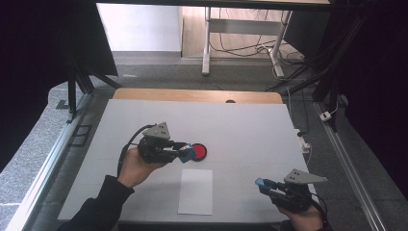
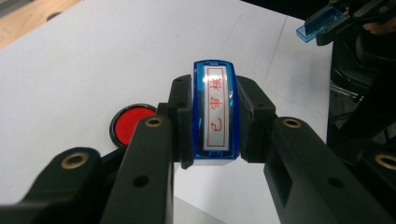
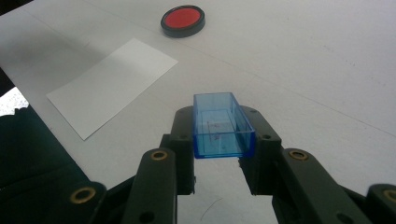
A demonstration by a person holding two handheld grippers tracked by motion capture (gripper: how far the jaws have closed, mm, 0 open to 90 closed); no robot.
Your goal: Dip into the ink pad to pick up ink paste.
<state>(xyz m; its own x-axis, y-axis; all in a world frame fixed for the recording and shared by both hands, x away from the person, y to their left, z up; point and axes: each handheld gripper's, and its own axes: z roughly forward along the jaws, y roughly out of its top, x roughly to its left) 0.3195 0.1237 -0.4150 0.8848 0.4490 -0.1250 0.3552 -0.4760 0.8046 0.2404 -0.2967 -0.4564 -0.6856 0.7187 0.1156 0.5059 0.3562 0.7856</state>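
While my left tongs [image 2: 212,126] squeeze the stamp [image 2: 215,112] beside the ink pad [image 2: 128,123] and my right tongs [image 3: 219,149] pinch its cap [image 3: 222,126], tilting could smear ink.

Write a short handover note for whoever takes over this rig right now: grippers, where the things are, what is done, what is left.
Left gripper: shut on the blue stamp, held close beside the red ink pad, label side facing its camera.
Right gripper: shut on the stamp's clear blue cap, held near the table's right front corner.
White paper sheet: flat on the table in front of the ink pad, looks unmarked.
Done: cap is off the stamp.
Left, probably: ink the stamp, press it on the paper, recap it.
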